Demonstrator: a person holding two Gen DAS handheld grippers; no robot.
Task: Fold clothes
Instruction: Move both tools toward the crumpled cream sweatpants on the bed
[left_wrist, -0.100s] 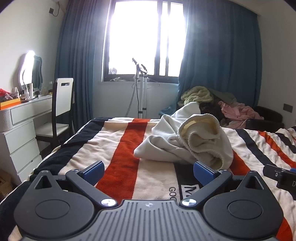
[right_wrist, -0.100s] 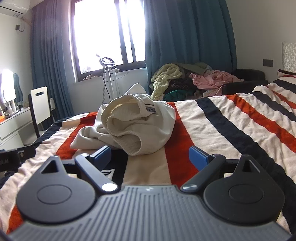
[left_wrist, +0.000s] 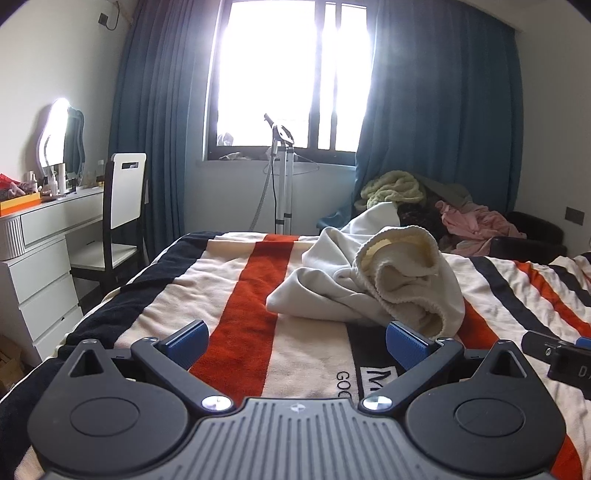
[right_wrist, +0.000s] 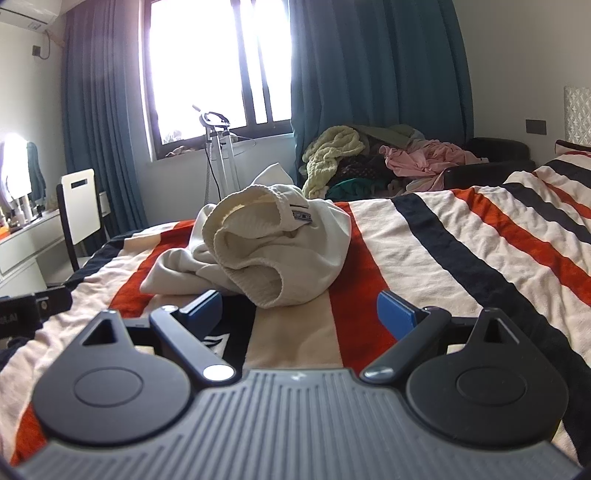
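A crumpled cream sweatshirt (left_wrist: 373, 284) lies in a heap on the striped bed blanket (left_wrist: 236, 295); it also shows in the right wrist view (right_wrist: 269, 251), with its ribbed hem turned up and a small label showing. My left gripper (left_wrist: 297, 341) is open and empty, low over the blanket, just short of the heap. My right gripper (right_wrist: 299, 312) is open and empty, also just in front of the heap. Each gripper shows at the edge of the other's view.
A pile of other clothes (right_wrist: 388, 162) lies on a dark chair beyond the bed. A white dresser (left_wrist: 37, 258) and a chair (left_wrist: 122, 218) stand to the left. A garment steamer stand (left_wrist: 282, 177) is under the window.
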